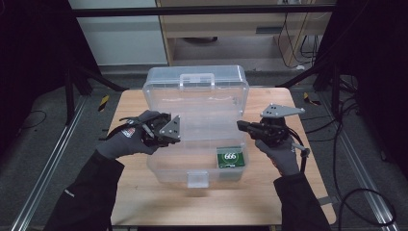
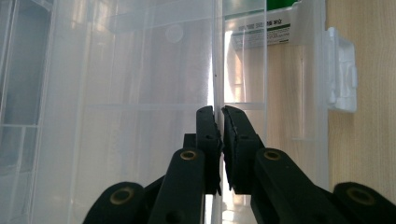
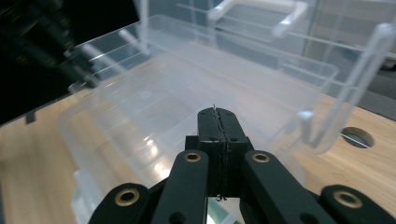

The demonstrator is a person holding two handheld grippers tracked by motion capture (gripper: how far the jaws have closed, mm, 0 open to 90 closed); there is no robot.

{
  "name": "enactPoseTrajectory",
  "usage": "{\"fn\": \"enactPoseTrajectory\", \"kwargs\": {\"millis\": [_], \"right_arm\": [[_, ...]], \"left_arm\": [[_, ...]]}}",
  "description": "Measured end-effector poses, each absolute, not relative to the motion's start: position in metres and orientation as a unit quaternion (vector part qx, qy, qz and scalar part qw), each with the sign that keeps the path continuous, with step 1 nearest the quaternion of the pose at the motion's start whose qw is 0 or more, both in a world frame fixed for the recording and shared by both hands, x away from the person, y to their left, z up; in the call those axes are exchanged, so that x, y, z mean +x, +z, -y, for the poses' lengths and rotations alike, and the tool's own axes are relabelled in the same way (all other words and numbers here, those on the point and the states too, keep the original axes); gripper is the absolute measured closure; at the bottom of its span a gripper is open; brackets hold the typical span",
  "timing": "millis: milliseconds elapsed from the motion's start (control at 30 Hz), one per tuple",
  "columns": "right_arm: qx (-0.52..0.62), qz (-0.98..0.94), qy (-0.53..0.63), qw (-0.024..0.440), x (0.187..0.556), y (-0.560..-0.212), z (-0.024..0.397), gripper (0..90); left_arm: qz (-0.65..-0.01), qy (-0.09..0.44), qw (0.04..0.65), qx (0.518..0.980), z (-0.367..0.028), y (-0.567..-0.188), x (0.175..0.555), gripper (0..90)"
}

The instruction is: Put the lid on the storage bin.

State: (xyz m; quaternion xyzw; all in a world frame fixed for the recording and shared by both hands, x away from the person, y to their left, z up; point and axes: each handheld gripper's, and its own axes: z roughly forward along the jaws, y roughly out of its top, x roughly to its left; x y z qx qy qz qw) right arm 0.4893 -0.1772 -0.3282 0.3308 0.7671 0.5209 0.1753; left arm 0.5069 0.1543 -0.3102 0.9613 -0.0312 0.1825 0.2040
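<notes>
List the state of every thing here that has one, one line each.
Clear plastic box: open, lid standing up at the back.
Green packet: lying inside the box, front right corner.
Left gripper: shut on the box's side wall.
Right gripper: shut, holding nothing.

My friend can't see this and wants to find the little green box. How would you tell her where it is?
Start at the wooden table and find the big see-through plastic box with its lid standing open. Look inside at the corner nearest the right gripper. There lies the green box, the one spot of colour inside, marked 666 in white.
</notes>
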Motion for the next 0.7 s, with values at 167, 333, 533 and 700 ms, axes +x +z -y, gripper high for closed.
{"fn": "enactPoseTrajectory", "kwargs": {"millis": [167,333,533,700], "right_arm": [[0.354,-0.753,0.521,0.191,0.504,-0.326,0.181,90.0],[0.378,-0.733,0.531,0.195,0.520,-0.325,0.185,90.0],[0.391,-0.730,0.524,0.197,0.529,-0.329,0.187,90.0],[0.389,-0.733,0.524,0.194,0.529,-0.328,0.188,90.0]], "left_arm": [[0.033,0.183,0.207,0.961,-0.154,-0.311,0.506,84.6],[0.029,0.179,0.216,0.960,-0.158,-0.313,0.506,84.5],[0.031,0.177,0.215,0.960,-0.158,-0.314,0.503,84.5],[0.033,0.171,0.224,0.959,-0.159,-0.317,0.502,84.3]]}}
